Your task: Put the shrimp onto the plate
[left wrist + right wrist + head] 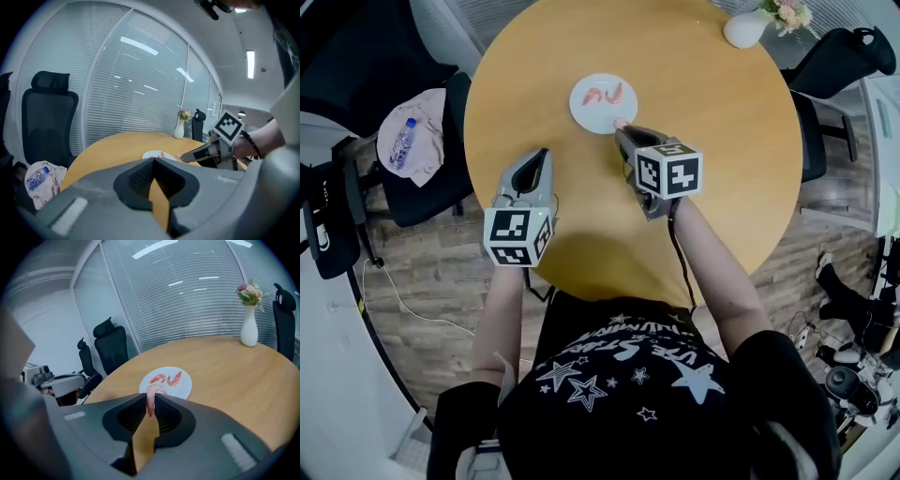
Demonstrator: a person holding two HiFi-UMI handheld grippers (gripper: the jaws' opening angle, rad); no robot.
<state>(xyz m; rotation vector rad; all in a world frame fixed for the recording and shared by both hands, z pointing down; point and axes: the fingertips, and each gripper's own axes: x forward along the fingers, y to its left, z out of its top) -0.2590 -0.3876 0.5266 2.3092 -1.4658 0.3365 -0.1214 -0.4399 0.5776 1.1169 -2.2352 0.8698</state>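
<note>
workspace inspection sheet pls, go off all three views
surface: round wooden table, no spills seen
job's things: white plate holds two shrimp; third shrimp is in the right gripper
clutter: vase of flowers at the table's far edge
grippers: left gripper shut, empty, over the table; right gripper shut on the third shrimp, tips at the plate's near rim
cables: black cable along the right forearm; white cable on the floor
surroundings: office chairs, water bottle on cloth on one seat
</note>
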